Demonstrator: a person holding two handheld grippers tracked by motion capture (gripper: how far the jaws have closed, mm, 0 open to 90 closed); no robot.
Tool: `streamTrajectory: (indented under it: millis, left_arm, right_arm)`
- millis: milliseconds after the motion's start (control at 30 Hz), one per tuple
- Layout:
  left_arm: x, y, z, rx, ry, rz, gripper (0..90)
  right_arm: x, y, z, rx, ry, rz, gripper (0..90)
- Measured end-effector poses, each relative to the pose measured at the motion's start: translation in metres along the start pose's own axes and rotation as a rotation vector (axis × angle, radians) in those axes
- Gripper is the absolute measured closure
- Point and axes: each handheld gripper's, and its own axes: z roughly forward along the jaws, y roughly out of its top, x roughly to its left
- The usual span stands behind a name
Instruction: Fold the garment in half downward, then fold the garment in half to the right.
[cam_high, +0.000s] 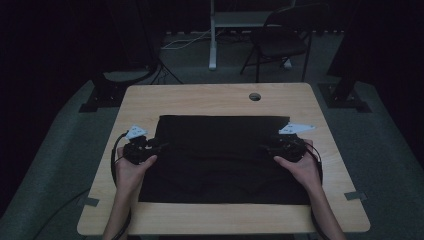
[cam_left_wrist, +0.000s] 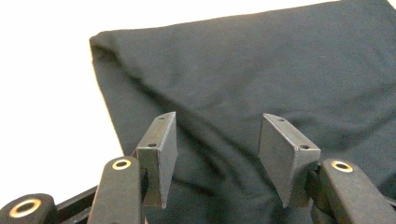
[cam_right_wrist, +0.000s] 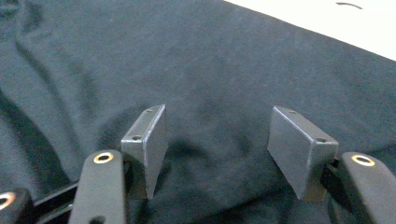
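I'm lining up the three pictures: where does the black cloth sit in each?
High view: black cloth spread over the middle of the wooden table, between both grippers.
Left gripper view: cloth covers the centre and right, its folded corner at upper left.
Right gripper view: cloth spans nearly the whole picture, behind the fingers.
Shared landmark: the cloth's edge against the bare tabletop.

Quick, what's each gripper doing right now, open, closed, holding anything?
Left gripper: open, above the black cloth, holding nothing.
Right gripper: open, above the same cloth, holding nothing.
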Motion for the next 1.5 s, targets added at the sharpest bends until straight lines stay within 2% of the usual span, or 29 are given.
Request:
streamTrajectory:
  millis: [67, 200, 500, 1033, 1133, 1267, 1400, 1500]
  left_arm:
    - [0.006, -0.003, -0.002, -0.009, 0.004, -0.026, 47.7]
    - [0.013, -0.006, -0.001, 0.005, 0.016, -0.055, 46.6]
    - [0.012, -0.008, 0.001, 0.033, 0.029, -0.057, 44.3]
    - [0.024, -0.014, 0.002, 0.053, 0.025, -0.121, 39.4]
    - [0.024, -0.014, 0.003, 0.063, 0.023, -0.118, 39.3]
    - [0.023, -0.015, 0.004, 0.072, -0.001, -0.126, 38.2]
    - [0.022, -0.015, 0.006, 0.085, -0.003, -0.116, 37.8]
    - [0.022, -0.015, 0.007, 0.090, 0.007, -0.125, 37.3]
  right_arm:
    - [-0.003, -0.002, 0.000, -0.007, -0.005, 0.017, 36.8]
    - [-0.008, -0.006, 0.000, -0.012, -0.009, 0.046, 36.5]
    - [-0.007, -0.007, -0.001, -0.020, -0.016, 0.052, 35.1]
    - [-0.006, -0.009, -0.005, -0.028, -0.032, 0.044, 33.6]
    - [-0.006, -0.010, -0.005, -0.026, -0.035, 0.038, 33.6]
    - [-0.006, -0.010, -0.005, -0.026, -0.034, 0.037, 33.5]
    - [-0.006, -0.011, -0.004, -0.021, -0.035, 0.038, 33.4]
    - [-0.005, -0.011, -0.004, -0.022, -0.034, 0.038, 33.3]
